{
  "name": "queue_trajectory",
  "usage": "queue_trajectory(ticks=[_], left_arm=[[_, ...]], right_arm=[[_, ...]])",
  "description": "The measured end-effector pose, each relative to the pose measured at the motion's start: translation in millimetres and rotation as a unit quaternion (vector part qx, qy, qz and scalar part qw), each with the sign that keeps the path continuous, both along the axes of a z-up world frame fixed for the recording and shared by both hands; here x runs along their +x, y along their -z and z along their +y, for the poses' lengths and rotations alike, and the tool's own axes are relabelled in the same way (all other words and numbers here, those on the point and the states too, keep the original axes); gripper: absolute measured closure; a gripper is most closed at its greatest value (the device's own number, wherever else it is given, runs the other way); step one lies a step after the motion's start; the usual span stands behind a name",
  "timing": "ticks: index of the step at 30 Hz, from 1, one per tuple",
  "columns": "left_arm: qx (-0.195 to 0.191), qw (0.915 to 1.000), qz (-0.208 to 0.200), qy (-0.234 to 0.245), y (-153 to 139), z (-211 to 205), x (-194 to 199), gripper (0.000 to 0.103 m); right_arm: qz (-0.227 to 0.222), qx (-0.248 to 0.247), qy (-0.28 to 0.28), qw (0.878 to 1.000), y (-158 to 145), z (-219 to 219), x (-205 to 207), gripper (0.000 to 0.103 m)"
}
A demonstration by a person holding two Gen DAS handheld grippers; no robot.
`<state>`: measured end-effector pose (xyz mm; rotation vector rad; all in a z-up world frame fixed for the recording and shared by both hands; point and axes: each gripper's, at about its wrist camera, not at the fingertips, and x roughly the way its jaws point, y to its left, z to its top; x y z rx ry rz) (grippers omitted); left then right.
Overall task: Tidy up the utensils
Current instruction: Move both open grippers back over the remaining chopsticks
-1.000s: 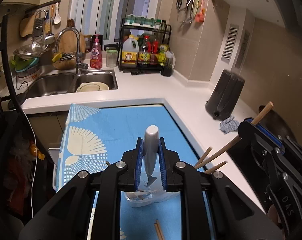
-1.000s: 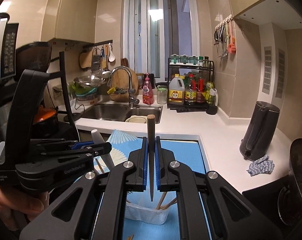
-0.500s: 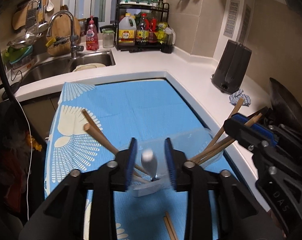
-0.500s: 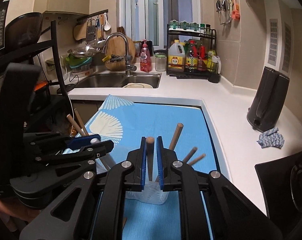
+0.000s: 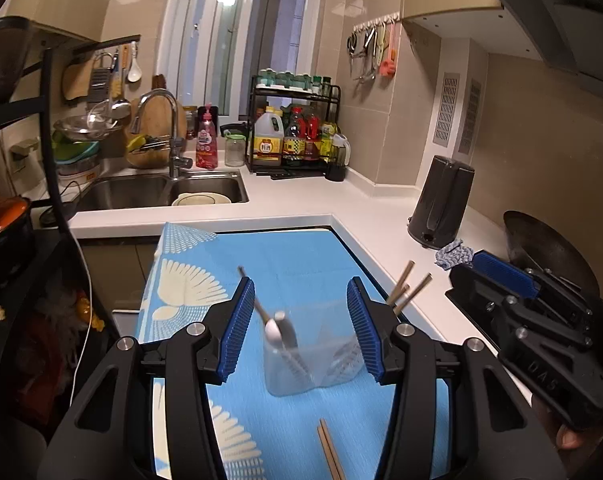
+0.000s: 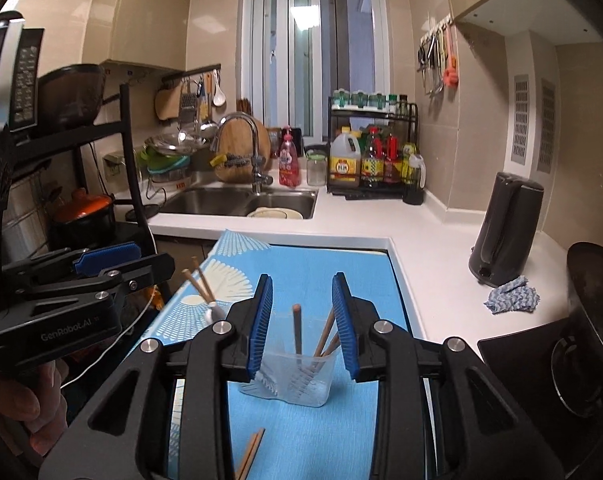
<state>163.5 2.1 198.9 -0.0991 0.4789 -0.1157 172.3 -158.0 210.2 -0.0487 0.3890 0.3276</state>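
Inside clear cup (image 6: pixel 301 376): chopsticks (image 6: pixel 325 340), spoon (image 5: pixel 279 330)

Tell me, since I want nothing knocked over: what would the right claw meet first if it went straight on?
Probably the clear plastic cup, with the chopsticks standing in it; the opening right claw frames both, gripping nothing.

You have a clear plastic utensil cup (image 6: pixel 301 376) standing upright on the blue cloth, holding a white-handled spoon (image 5: pixel 279 330) leaning left and several brown wooden chopsticks (image 6: pixel 297 330) fanned out of its rim. One more pair of wooden chopsticks (image 5: pixel 329 450) lies flat nearer you.
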Motion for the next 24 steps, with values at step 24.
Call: queue_trajectory(ticks=[24], left_arm=[[0.011, 0.9938, 0.07, -0.086, 167, 19, -152, 0.063]], right_arm=[[0.122, 0.023, -0.019, 0.992, 180, -2, -148, 0.089]])
